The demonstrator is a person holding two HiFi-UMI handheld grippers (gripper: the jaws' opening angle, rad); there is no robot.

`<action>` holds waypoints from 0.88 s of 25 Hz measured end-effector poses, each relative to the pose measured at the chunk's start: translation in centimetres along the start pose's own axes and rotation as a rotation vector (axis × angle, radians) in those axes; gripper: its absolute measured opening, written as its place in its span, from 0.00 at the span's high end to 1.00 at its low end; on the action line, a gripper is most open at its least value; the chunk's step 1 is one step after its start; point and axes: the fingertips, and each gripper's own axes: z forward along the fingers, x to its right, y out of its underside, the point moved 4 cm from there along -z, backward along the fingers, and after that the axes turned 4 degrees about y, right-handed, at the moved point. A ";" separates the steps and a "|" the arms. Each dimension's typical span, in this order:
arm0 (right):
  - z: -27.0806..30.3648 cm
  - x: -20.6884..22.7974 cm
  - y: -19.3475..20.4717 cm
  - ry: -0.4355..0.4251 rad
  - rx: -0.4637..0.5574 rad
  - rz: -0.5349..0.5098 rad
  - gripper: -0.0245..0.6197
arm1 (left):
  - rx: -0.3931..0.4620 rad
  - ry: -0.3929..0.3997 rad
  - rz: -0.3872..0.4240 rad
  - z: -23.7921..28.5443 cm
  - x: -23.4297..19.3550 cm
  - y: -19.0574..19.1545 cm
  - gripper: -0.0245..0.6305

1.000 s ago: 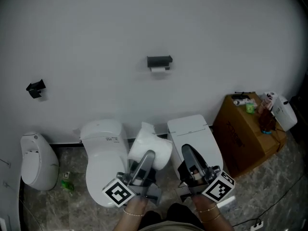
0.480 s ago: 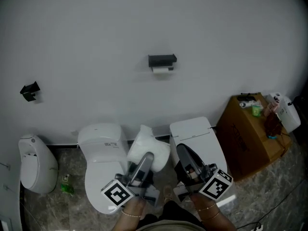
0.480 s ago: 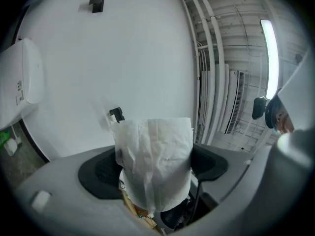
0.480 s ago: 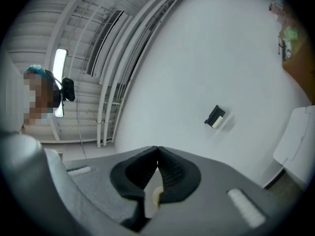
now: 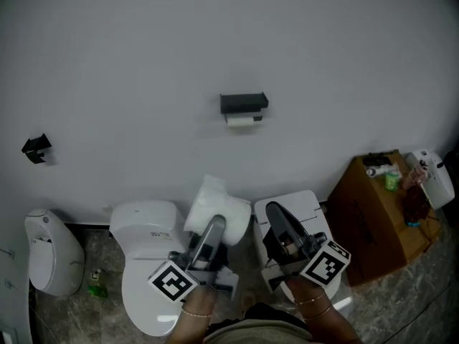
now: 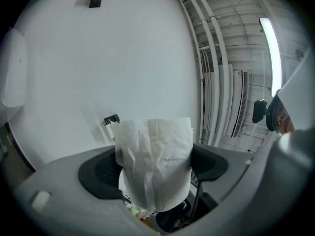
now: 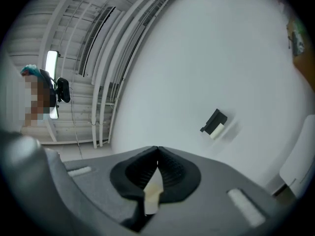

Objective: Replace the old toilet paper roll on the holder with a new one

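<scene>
A black holder [image 5: 244, 102] is fixed to the white wall, with the thin old roll [image 5: 244, 120] under its cover. My left gripper [image 5: 215, 229] is shut on a new white toilet paper roll [image 5: 219, 212], held low in the head view, well short of the holder. In the left gripper view the roll [image 6: 155, 166] fills the space between the jaws, and the holder [image 6: 111, 119] shows small behind it. My right gripper [image 5: 276, 215] is shut with nothing in it. The right gripper [image 7: 157, 150] points toward the holder [image 7: 214, 121] on the wall.
Two white toilets [image 5: 143, 271] [image 5: 308, 205] stand against the wall below my grippers. A white urinal [image 5: 43, 253] is at the left. A cardboard box [image 5: 380, 206] with bottles on top is at the right. A black hook [image 5: 34, 149] sits on the wall at the left.
Both grippers have moved forward toward the wall, the left one carrying the new roll. The holder now sits lower and nearer in the head view.
</scene>
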 end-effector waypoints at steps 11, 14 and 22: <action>4.2 7.3 -3.8 -0.019 -0.034 0.022 0.96 | 0.024 -0.054 0.026 7.7 -5.3 1.6 0.31; 4.2 8.9 -4.3 -0.003 -0.027 0.038 0.96 | 0.009 -0.057 -0.016 8.9 -6.3 2.7 0.31; 5.2 11.5 -4.7 0.028 -0.023 0.054 0.96 | -0.021 -0.071 -0.039 11.1 -8.6 3.1 0.31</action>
